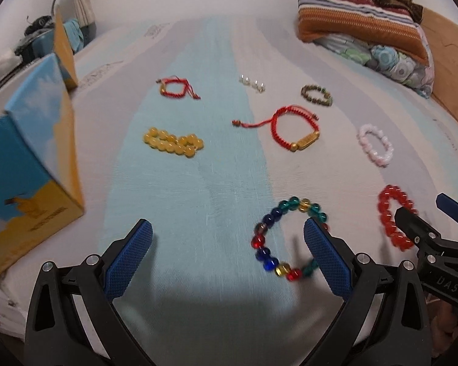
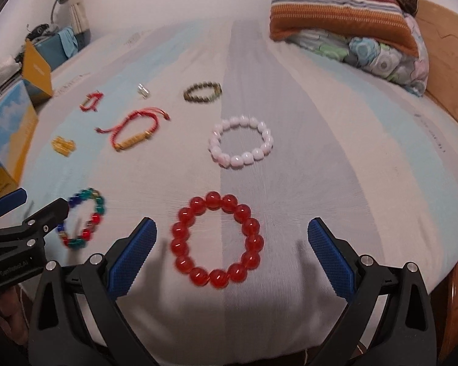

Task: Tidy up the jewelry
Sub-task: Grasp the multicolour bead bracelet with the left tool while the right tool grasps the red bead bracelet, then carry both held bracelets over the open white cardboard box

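Several bracelets lie spread on a striped bed sheet. My left gripper is open, its right finger over the multicolour glass-bead bracelet. My right gripper is open too, and the red bead bracelet lies between its fingers on the sheet. Farther off lie a pink bead bracelet, a red cord bracelet with a gold bar, a yellow bead bracelet, a small red cord bracelet, a dark green bead bracelet and pearl earrings.
A blue and yellow box stands open at the left of the bed, its lid flap raised. Folded blankets and pillows are stacked at the back right by a wooden headboard. Clutter sits beyond the bed's left side.
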Demonstrator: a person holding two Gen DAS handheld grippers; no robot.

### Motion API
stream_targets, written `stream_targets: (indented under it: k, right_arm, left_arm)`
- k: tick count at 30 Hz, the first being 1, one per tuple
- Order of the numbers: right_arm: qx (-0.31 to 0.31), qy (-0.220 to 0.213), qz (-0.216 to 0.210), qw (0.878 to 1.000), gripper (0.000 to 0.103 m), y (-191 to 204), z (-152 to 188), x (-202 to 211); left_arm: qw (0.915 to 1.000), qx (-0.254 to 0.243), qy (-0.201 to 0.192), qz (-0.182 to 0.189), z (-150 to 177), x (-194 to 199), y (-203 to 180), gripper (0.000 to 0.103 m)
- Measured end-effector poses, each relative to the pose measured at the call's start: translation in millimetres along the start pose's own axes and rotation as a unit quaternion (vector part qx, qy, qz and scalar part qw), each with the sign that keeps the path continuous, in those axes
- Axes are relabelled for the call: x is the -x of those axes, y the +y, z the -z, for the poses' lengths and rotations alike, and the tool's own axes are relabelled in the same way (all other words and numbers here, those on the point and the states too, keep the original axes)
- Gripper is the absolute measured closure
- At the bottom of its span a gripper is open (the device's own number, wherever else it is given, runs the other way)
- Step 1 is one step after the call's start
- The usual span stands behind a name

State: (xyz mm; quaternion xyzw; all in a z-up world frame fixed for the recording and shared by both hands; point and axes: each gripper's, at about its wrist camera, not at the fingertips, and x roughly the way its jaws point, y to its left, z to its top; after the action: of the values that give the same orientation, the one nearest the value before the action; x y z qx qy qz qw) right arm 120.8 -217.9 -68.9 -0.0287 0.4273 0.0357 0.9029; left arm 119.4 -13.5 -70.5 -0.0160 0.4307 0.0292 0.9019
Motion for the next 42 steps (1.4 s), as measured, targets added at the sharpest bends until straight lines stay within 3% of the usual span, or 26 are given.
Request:
stream_targets:
  k: [8, 10, 16, 19, 20, 21, 24, 25, 42]
  right_arm:
    - [0.002, 0.022, -0.009, 1.0, 0.016, -1.5, 6.4, -26.5]
    - [0.003, 0.023, -0.015, 1.0, 0.025, -0.4, 7.3, -25.6]
    - [0.012, 0.027, -0.026, 0.999, 0.06, 2.2, 6.7, -19.2]
    - [0.005, 0.03, -0.032, 0.999, 0.075, -1.8, 6.6, -17.1]
    - [0.003, 0.031, -0.036, 0.999, 0.076, -3.3, 6.0, -16.4]
    - [0.0, 0.031, -0.04, 0.999, 0.076, -4.5, 5.5, -15.8]
    - [-0.008, 0.032, -0.054, 0.998, 0.077, -8.9, 3.5, -10.7]
    - [-0.008, 0.032, -0.056, 0.998, 0.09, -9.2, 3.4, -9.6]
    - [-0.01, 0.01, -0.059, 0.998, 0.09, -9.6, 1.6, 15.6]
  left_arm:
    - [0.9998, -0.012, 0.005, -0.017, 3.8, -23.5, -2.3, 0.007]
    - [0.9998, -0.014, 0.004, -0.014, 4.3, -22.7, -3.5, 0.014]
    - [0.9996, -0.026, 0.006, 0.009, 6.0, -16.2, -11.3, 0.049]
    - [0.9994, -0.026, 0.008, 0.021, 4.4, -15.1, -13.0, 0.079]
    - [0.9993, -0.025, 0.01, 0.026, 3.7, -14.4, -12.1, 0.09]
    - [0.9992, -0.022, 0.012, 0.03, 2.7, -13.7, -10.3, 0.093]
    - [0.9985, -0.008, 0.014, 0.052, -1.7, -7.2, -1.7, 0.094]
    - [0.9985, -0.007, 0.013, 0.053, -2.9, -5.7, -0.6, 0.094]
    - [0.9981, -0.016, -0.003, 0.059, -5.5, 21.6, -4.0, 0.094]
